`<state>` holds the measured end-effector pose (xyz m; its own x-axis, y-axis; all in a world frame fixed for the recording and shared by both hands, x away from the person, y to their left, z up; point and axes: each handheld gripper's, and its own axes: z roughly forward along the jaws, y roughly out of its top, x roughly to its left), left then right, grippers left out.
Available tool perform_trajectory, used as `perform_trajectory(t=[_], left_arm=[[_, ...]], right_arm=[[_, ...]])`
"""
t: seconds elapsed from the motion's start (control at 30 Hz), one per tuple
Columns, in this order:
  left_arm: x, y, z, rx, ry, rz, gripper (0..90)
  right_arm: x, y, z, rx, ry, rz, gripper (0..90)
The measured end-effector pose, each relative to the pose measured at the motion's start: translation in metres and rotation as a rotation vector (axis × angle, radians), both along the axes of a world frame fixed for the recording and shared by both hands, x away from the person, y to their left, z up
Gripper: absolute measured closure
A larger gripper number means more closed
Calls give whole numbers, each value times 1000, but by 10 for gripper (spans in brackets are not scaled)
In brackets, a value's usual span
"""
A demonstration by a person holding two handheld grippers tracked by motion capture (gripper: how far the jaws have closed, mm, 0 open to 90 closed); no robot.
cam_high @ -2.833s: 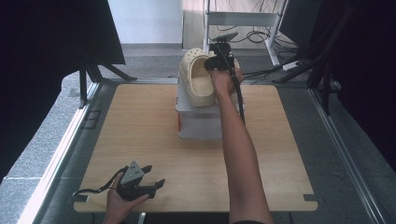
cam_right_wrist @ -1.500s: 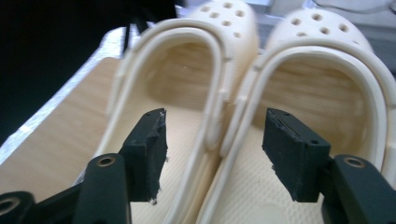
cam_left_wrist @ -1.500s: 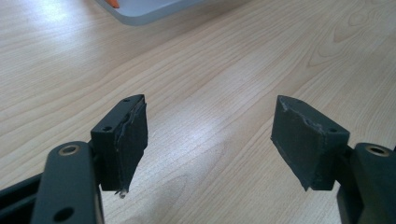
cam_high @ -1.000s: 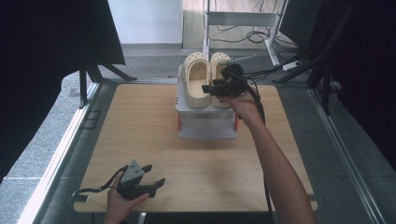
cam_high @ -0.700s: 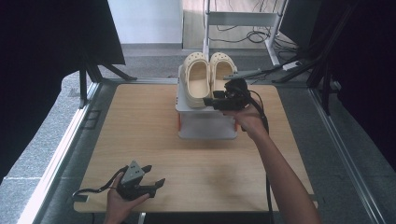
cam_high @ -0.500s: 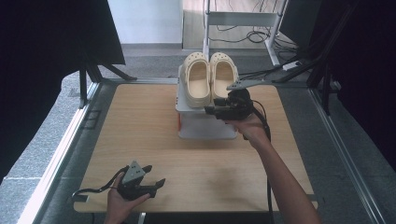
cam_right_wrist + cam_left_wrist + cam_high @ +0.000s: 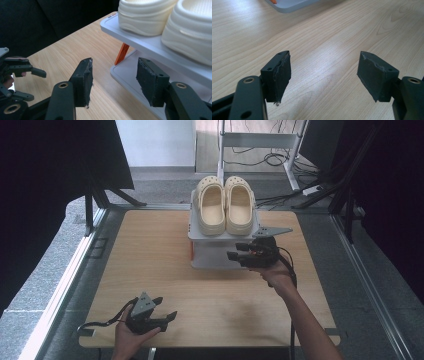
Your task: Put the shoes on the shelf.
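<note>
A pair of cream clogs sits on a grey shoe rack on the counter. Right gripper beside the rack and left gripper near the front edge both have jaws wide, holding nothing. Best retreat level, clear of the rack.

two cream clogs, one grey rack, two tools

Matt cream foam-like clogs — smooth grey plastic rack — pale wood-grain table

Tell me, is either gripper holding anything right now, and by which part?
Nothing is held. The right gripper is open beside the grey rack, and the left gripper is open over the table.
</note>
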<state>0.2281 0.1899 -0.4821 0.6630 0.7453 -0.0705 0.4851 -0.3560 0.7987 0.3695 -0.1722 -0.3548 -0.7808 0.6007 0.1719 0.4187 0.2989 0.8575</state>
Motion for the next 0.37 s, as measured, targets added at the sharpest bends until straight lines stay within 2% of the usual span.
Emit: perform_trajectory(t=[0.37], left_arm=[[3,0,1,3,3,14,276]], right_arm=[[-1,-1,-5,18,6,16,454]])
